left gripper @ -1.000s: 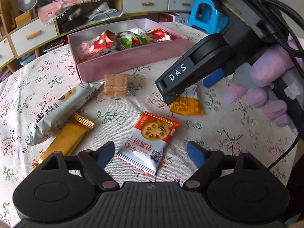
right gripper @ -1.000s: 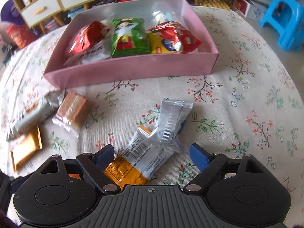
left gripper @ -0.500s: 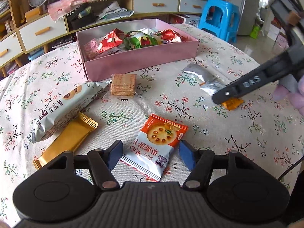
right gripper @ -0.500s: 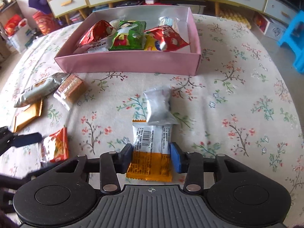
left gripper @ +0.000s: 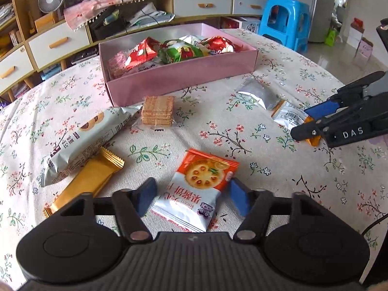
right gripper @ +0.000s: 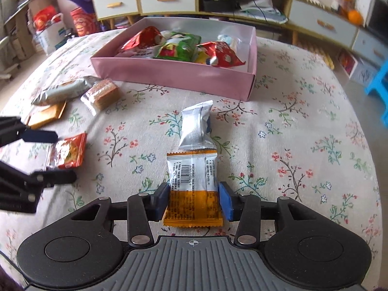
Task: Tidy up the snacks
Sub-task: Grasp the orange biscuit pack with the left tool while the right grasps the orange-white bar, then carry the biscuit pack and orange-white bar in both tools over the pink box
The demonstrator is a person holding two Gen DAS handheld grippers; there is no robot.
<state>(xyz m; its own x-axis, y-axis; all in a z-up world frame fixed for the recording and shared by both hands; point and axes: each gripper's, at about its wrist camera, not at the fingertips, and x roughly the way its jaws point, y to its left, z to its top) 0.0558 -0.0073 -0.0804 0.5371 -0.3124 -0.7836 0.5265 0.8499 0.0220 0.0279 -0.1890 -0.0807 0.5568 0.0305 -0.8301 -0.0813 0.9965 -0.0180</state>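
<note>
1. Here, the left gripper (left gripper: 191, 194) is hanging low over the flowered tablecloth (left gripper: 278, 181), and its jaws are closing around an orange-and-white biscuit packet (left gripper: 196, 191); the right blue pad (left gripper: 238, 198) is just reaching the packet's edge, while the left pad is standing a little clear of it.
2. The right gripper (right gripper: 194, 200) is standing narrow, its two blue pads pressing against the sides of an orange-and-silver snack packet (right gripper: 191, 184) that is lying flat on the cloth.
3. A plain silver packet (right gripper: 197, 126) is lying just beyond that one, its near end touching or overlapping it.
4. The pink box (left gripper: 184, 82) is sitting at the far side of the table, holding red, green and white snack bags.
5. In front of the box, a stack of crackers in clear wrap (left gripper: 157, 110) is resting beside a long pale biscuit pack (left gripper: 84, 140).
6. A gold wrapped bar (left gripper: 84, 181) is lying against the near side of the long pack.
7. Seen from the left camera, the right gripper is reaching in from the right edge.
</note>
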